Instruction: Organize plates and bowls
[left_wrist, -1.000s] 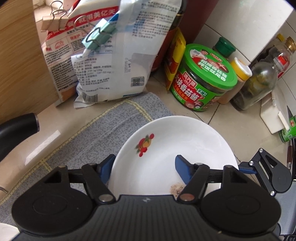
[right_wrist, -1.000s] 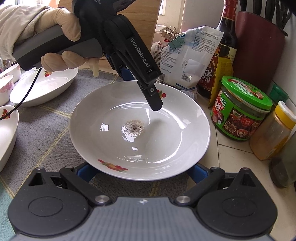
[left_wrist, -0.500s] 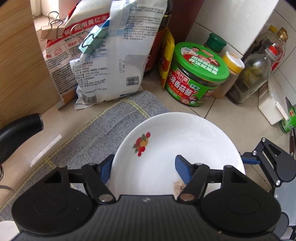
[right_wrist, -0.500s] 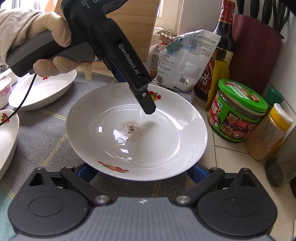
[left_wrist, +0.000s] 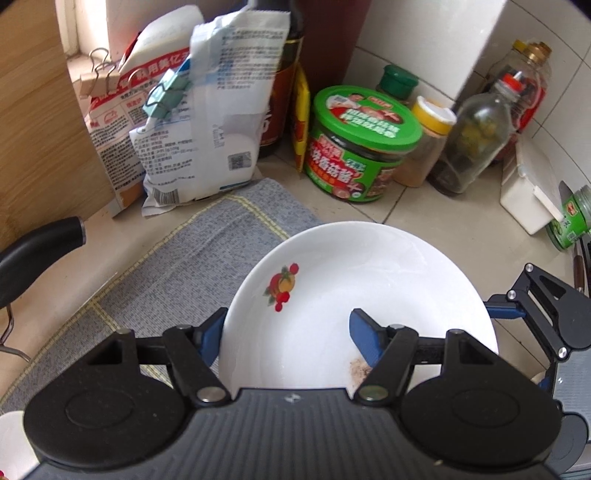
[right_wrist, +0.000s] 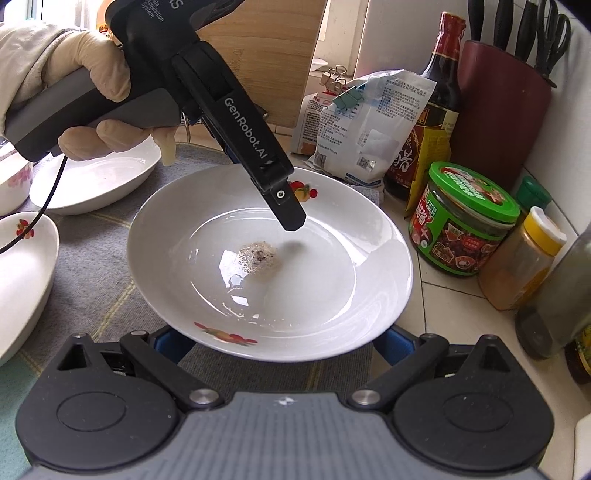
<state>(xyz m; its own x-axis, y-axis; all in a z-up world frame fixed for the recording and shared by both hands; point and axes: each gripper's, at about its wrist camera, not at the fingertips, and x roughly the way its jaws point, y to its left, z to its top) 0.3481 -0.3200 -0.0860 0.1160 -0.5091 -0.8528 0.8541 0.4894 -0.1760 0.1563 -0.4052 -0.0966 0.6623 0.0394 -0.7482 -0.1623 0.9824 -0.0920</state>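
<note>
Grey mat (right_wrist: 92, 280), white plate (right_wrist: 332, 288) rim between left gripper (left_wrist: 286, 332) jaws

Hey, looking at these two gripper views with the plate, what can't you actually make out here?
- Right gripper fingertips: right wrist view, hidden under the plate, so its grip is unclear.
- Left gripper outer finger's contact: left wrist view, hidden behind the plate rim.
- Bowl at the left edge: right wrist view, cut off by the frame.
- Jar label text: left wrist view, too small to read.
</note>
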